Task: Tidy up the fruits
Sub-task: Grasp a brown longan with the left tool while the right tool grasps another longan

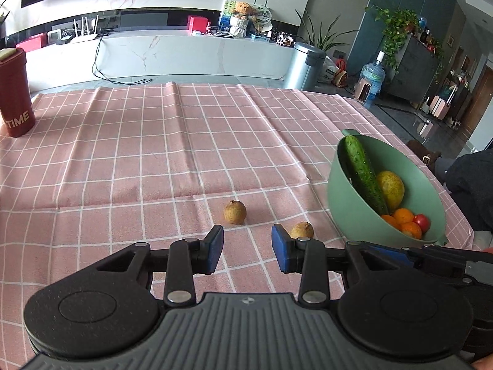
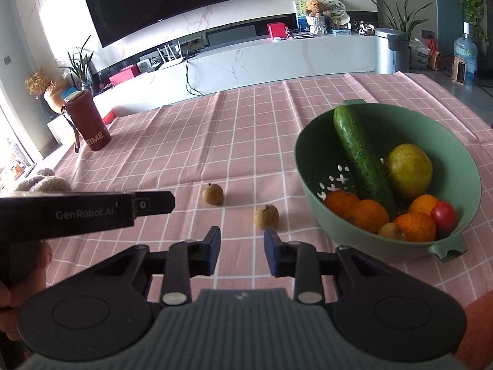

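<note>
Two small brown longan-like fruits lie on the pink checked tablecloth: one [image 1: 234, 212] [image 2: 212, 194] farther left, one [image 1: 302, 230] [image 2: 266, 216] nearer the green bowl [image 1: 342, 203] [image 2: 311, 169]. The bowl holds a cucumber [image 2: 360, 157], a yellow-green fruit [image 2: 409, 168], several oranges [image 2: 368, 215], a red tomato [image 2: 443, 214] and a small brown fruit [image 2: 391, 231]. My left gripper [image 1: 247, 240] is open and empty, just short of the two fruits. My right gripper [image 2: 242, 242] is open and empty, its right finger just in front of the nearer fruit.
A red cup marked TIME [image 1: 14, 92] [image 2: 87, 120] stands at the table's far left. The left gripper's body [image 2: 77, 212] reaches in at the left of the right wrist view. Beyond the table's far edge are a white counter and a bin [image 2: 390, 51].
</note>
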